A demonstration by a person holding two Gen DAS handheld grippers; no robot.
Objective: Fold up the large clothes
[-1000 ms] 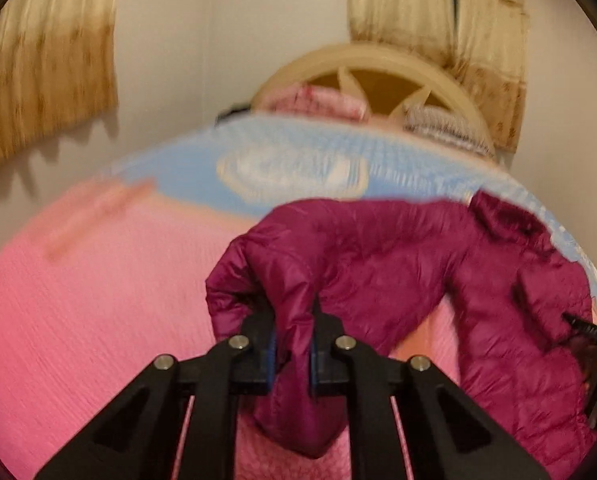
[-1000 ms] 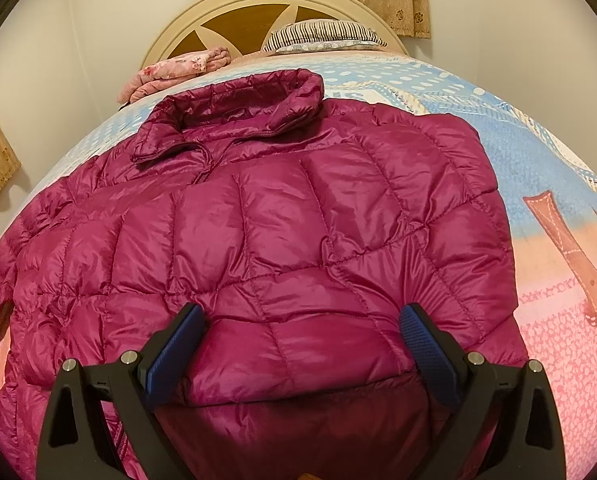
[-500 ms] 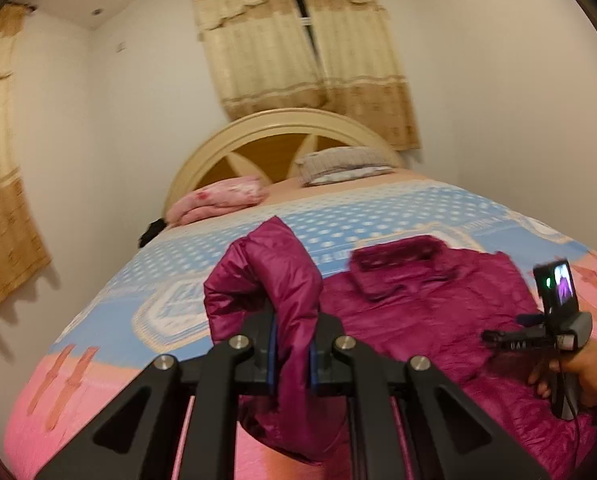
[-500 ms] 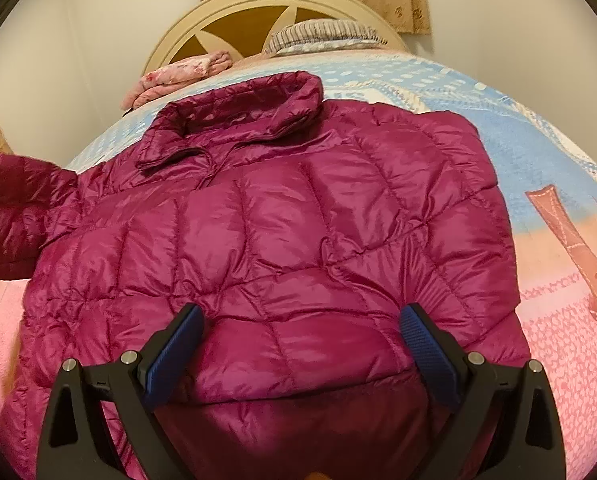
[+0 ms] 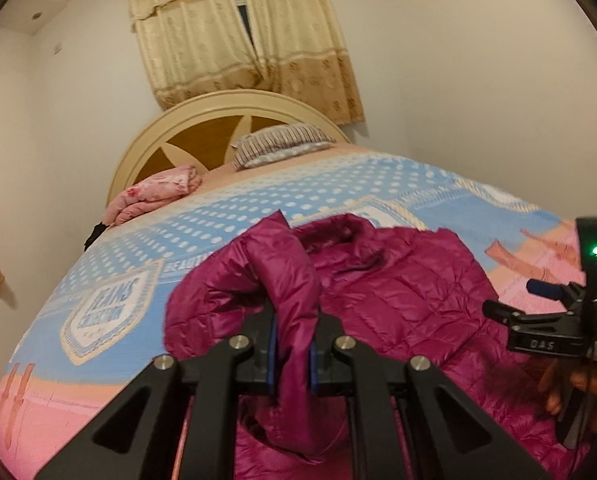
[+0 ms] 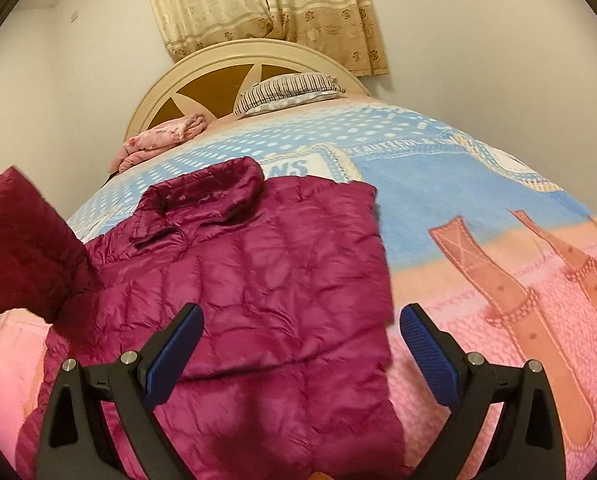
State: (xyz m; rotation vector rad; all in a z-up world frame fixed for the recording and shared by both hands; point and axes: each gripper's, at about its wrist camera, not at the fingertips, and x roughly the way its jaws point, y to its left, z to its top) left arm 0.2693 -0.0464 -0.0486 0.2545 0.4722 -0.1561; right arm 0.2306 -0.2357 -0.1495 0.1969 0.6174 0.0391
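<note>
A magenta quilted puffer jacket [image 6: 258, 272] lies front up on the bed, collar toward the headboard. My left gripper [image 5: 292, 344] is shut on the jacket's left sleeve [image 5: 286, 280] and holds it lifted above the jacket body [image 5: 410, 300]. The raised sleeve shows at the left edge of the right wrist view [image 6: 22, 240]. My right gripper [image 6: 298, 344] is open and empty, hovering over the jacket's lower right part. The right gripper's body also shows in the left wrist view [image 5: 558, 320].
The bed has a blue and pink patterned blanket [image 6: 478, 216]. A striped pillow [image 6: 290, 92] and a folded pink quilt [image 6: 158, 142] lie by the cream headboard [image 6: 234, 56]. Curtains [image 6: 266, 4] hang behind; white walls stand on both sides.
My left gripper has lifted the sleeve off the bed and carried it up and toward the jacket body. My right gripper has risen and pulled back from the jacket, still open.
</note>
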